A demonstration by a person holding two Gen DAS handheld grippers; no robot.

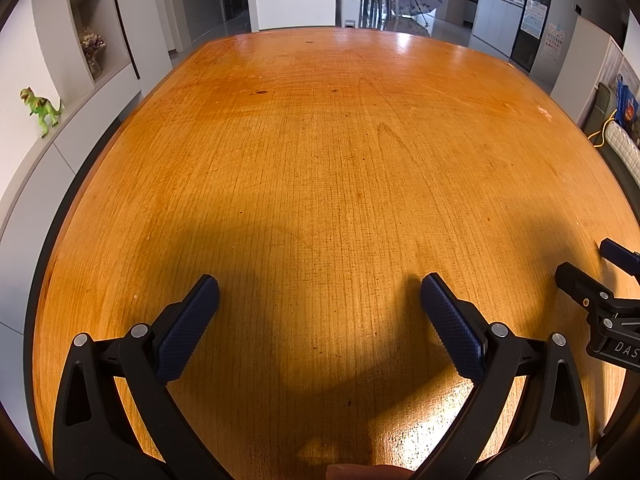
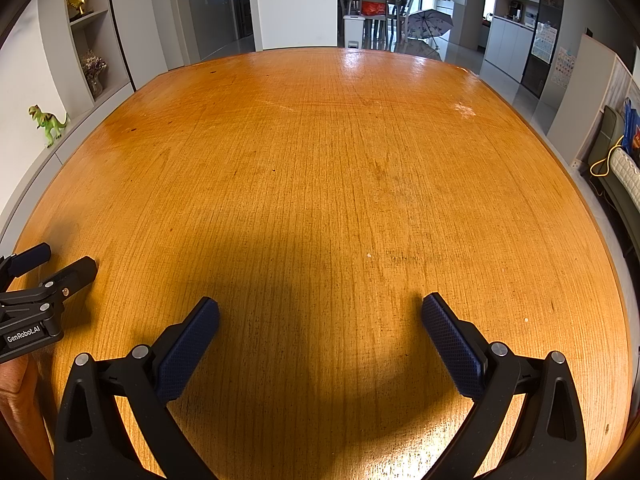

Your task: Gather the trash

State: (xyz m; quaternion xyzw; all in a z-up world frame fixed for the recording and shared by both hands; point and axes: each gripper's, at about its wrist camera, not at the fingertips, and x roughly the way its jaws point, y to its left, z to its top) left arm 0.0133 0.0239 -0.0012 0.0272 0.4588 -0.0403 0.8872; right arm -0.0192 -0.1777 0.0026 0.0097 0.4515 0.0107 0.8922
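Two grippers, both with nothing held. Left gripper [image 1: 320,292] has its fingers [image 1: 188,328] spread wide over the near edge of the surface [image 1: 320,140]; right gripper [image 2: 320,312] likewise, fingers [image 2: 452,348] wide apart, nothing between them. They sit side by side, close together, both pointed at the far edge, low and roughly level with the wood. In the left wrist view the right gripper shows at the right edge; in the right wrist view the left one shows at the left edge, also parted.

No real trash item visible on the surface in either view. Only tiny pale specks: one [image 2: 368,255] near the middle, ahead of the right gripper, another [image 2: 526,320] toward the right edge; too small to tell what they are. A white bin [image 2: 354,30] stands on the floor beyond the far edge.

Handling, as a guess: if the specks are crumbs or paper bits, they are near weightless, flat, hard to pinch off slick wood; fingers would need to press tips down on either side and close right at the surface. Larger trash, if any, lies out of view.

A green toy dinosaur [image 1: 38,110] stands on the shelf off the left edge, not trash.
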